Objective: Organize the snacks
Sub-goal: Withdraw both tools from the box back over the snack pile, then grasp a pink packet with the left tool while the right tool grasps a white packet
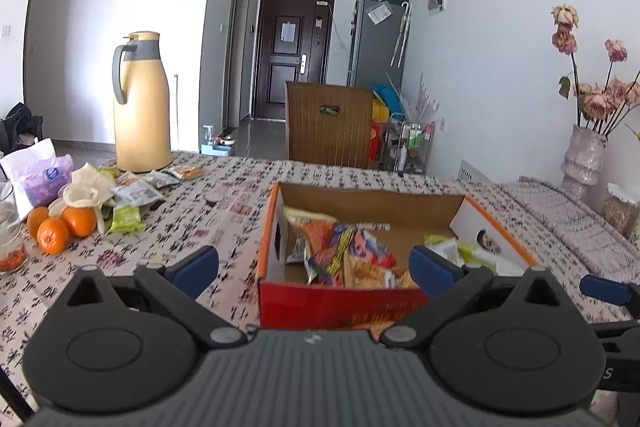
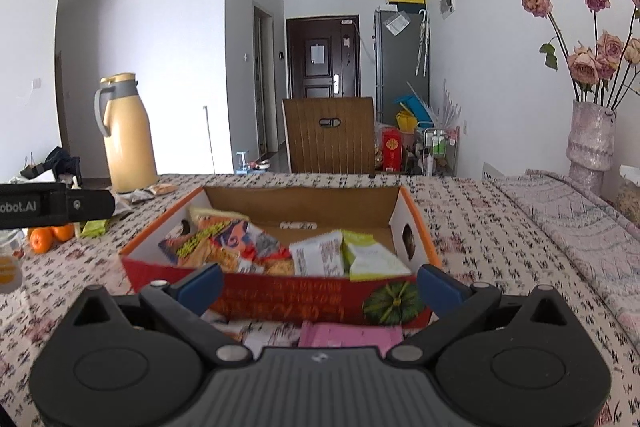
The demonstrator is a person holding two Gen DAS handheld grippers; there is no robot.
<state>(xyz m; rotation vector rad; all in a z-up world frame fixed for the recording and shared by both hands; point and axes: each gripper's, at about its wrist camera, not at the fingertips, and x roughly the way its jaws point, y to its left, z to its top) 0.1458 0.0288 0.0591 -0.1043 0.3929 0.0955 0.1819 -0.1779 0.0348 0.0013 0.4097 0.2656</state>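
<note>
Right wrist view: white lettering "obot.AI", first letter cut by the frame edge, on the black body of the left gripper (image 2: 52, 207). Left wrist view: lone white "S" on the black body of the right gripper (image 1: 612, 367). Yellow print on the red front wall of the box (image 2: 280, 301): blurred, unreadable. Snack packets (image 2: 224, 247) inside: printed, not legible.

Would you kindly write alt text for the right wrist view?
An open cardboard box of snack packets sits on a patterned tablecloth, just beyond the empty right gripper, whose jaws are open. A yellow thermos and oranges stand far left, a vase of roses right.
</note>
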